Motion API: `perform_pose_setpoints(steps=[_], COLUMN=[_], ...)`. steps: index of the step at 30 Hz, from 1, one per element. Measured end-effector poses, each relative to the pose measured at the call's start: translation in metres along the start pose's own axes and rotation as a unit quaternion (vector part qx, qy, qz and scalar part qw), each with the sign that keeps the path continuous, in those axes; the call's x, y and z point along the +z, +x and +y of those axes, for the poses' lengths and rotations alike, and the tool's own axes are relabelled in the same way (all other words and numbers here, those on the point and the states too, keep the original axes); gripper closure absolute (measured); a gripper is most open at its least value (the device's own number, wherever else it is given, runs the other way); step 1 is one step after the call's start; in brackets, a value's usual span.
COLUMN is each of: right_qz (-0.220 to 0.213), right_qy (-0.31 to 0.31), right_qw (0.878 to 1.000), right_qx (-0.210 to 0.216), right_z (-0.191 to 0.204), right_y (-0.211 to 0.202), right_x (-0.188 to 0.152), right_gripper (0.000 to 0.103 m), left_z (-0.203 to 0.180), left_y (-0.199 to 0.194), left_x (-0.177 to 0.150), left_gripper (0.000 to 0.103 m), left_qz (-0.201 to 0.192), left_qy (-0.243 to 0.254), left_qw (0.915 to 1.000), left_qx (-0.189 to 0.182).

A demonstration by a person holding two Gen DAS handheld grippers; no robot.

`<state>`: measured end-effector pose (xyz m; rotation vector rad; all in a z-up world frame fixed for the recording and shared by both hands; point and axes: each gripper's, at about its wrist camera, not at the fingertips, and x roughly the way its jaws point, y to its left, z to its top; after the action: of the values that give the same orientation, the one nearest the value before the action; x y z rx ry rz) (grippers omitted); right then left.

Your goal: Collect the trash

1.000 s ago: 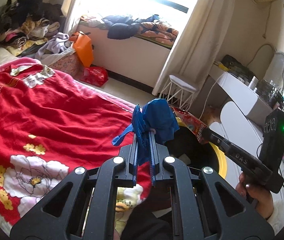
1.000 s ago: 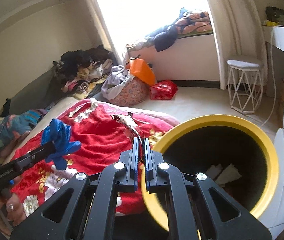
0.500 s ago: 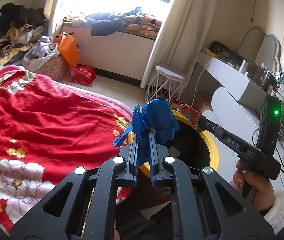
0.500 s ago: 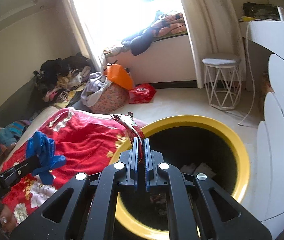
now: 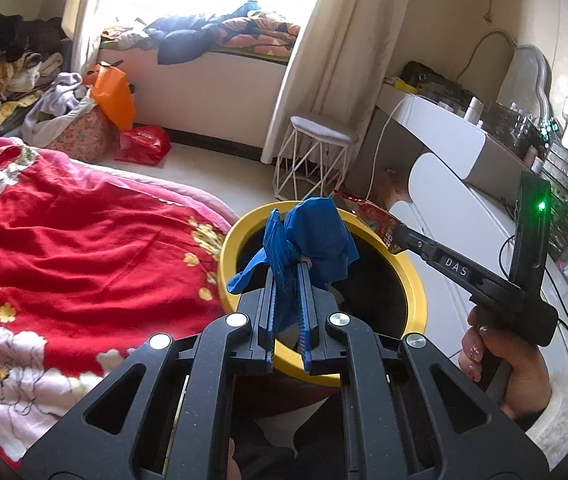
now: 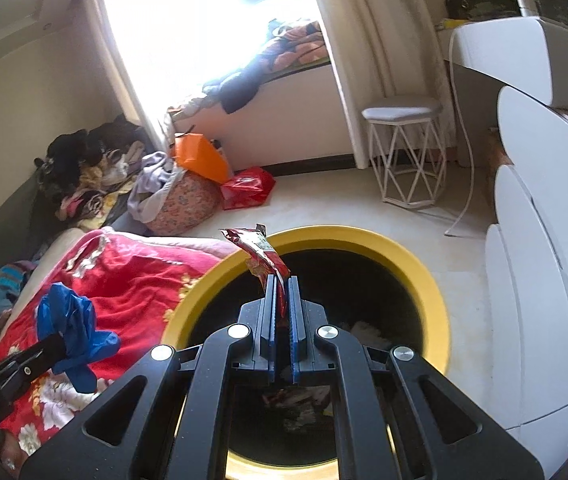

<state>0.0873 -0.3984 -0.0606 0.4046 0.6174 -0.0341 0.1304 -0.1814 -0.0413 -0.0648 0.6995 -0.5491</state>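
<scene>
Floor (image 6: 355,208): pale; yellow-rimmed bin (image 6: 435,292), white wire stool (image 6: 403,152), red bag (image 6: 248,188), floral bag (image 6: 184,208) stand on it.
Bed (image 5: 204,200): red flowered blanket (image 5: 76,248) spread over it, beside the bin.
Window ledge (image 5: 220,72): heaped clothes (image 5: 224,36).

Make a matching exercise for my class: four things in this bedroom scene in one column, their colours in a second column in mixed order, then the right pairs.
Things:
1. Bin rim
2. Glove in the left tool
3. Stool
4. Blanket

Colours:
A. white
B. red with flowers
C. yellow
D. blue

Pairs: 1-C, 2-D, 3-A, 4-B
</scene>
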Motion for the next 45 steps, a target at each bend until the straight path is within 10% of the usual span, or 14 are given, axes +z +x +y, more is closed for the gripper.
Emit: perform_pose_setpoints(steps=[18, 23, 27, 36, 45], right_qz=[0.035, 0.042, 0.041, -0.005, -0.053], right_qy=[0.042, 0.042, 0.049, 0.045, 0.023], right_qw=[0.998, 0.998, 0.998, 0.998, 0.997], right_qx=[-0.013, -0.011, -0.012, -0.043, -0.049], right_z=[-0.035, -0.037, -0.040, -0.040, -0.017], right_y=[0.021, 0.024, 0.022, -0.003, -0.030], right_x=[-0.011, -0.010, -0.011, -0.008, -0.013], right_gripper=[0.093, 0.076, 0.059, 0.029, 0.007], left_z=[-0.011, -0.010, -0.013, -0.008, 0.010], left_y=[0.066, 0.078, 0.084, 0.062, 0.014], left_x=[0.005, 0.007, 0.010, 0.015, 0.014], left_gripper=[0.097, 0.095, 0.081, 0.011, 0.011], left_qz=[0.049, 0.062, 0.060, 0.032, -0.001], left_qy=[0.012, 0.009, 0.014, 0.010, -0.008], left_qw=[0.9986, 0.9978, 0.9978, 0.9993, 0.9994], left_qx=[-0.017, -0.024, -0.024, -0.015, 0.035])
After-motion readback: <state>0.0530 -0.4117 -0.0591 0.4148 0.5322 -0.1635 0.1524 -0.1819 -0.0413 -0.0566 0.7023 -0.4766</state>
